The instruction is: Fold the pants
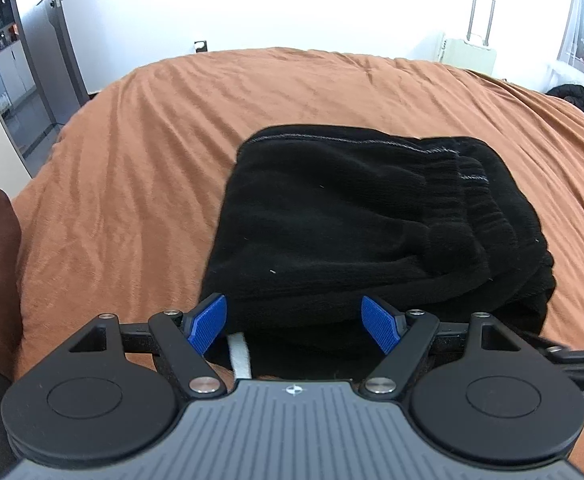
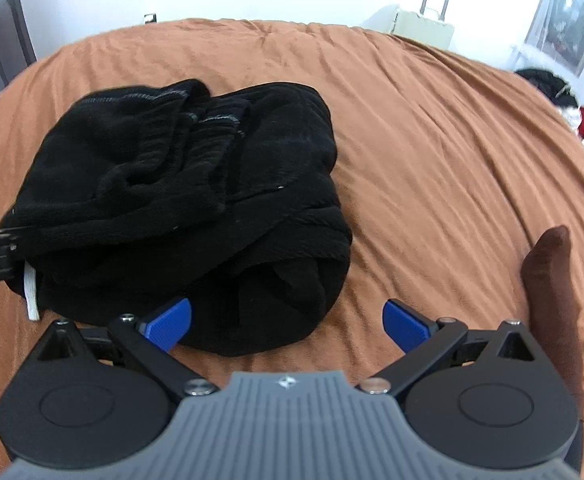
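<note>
Left gripper (image 1: 294,330) and right gripper (image 2: 287,326), both spread wide, holding nothing.
Black pants (image 1: 356,232) sit folded in a bundle on the orange bed (image 1: 131,160) (white tag (image 1: 240,356) peeking out).

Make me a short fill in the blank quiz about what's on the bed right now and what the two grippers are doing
1. The black pants lie folded in a bundle on a bedspread whose colour is ____.
2. The jaws of the left gripper and the right gripper both stand ____.
3. The white tag peeks out from the pants near the ____ gripper.

Missing words: orange; open; left
</note>
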